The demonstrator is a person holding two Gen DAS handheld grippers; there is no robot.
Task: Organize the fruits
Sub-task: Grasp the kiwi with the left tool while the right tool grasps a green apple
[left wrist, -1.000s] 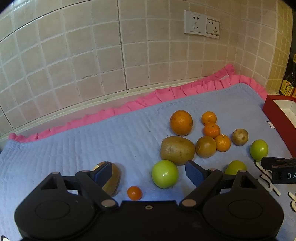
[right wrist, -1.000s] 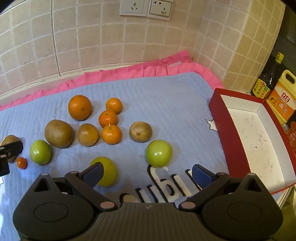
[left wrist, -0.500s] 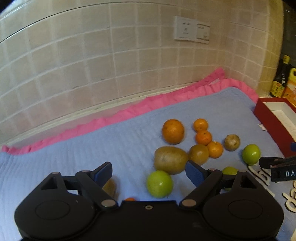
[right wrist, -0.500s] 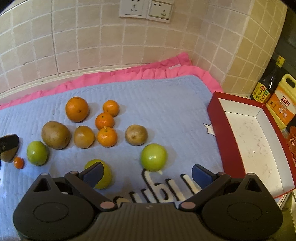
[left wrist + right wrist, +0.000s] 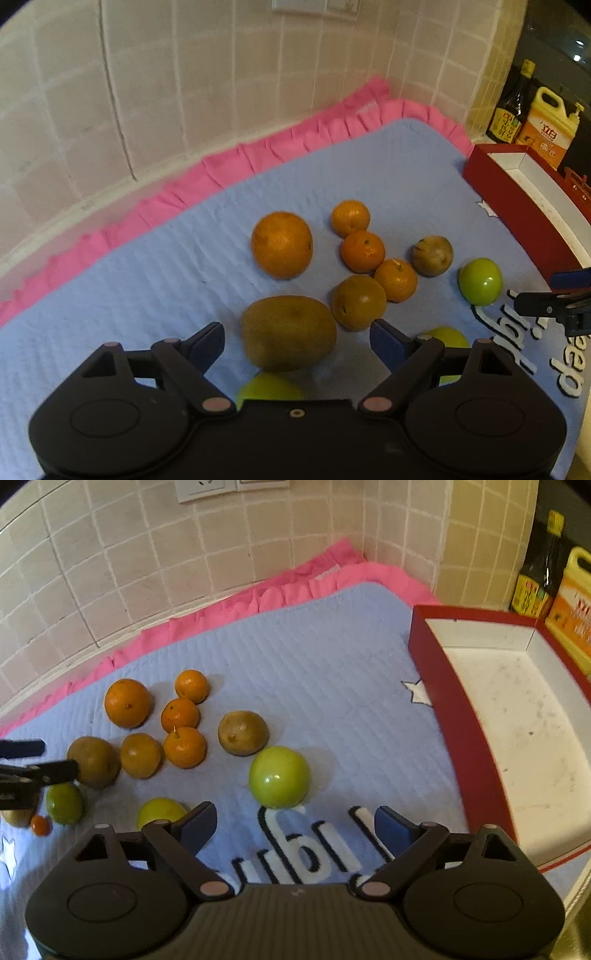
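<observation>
1. Left hand-held gripper (image 5: 297,345): pitched downward, black body filling the bottom of its own view. Jaws stand wide apart; blue pads touch nothing.
2. Right hand-held gripper (image 5: 295,825): also pitched downward. Jaws apart and closing at this moment; nothing between the pads.
3. Cross-views: the right hand-held gripper's finger ends show at the right edge of the left view; the left unit's finger ends show at the left edge of the right view.
4. No hand or sleeve visible.

Black claw (image 5: 297,345) with blue pads (image 5: 384,341), pink rivets.
</observation>
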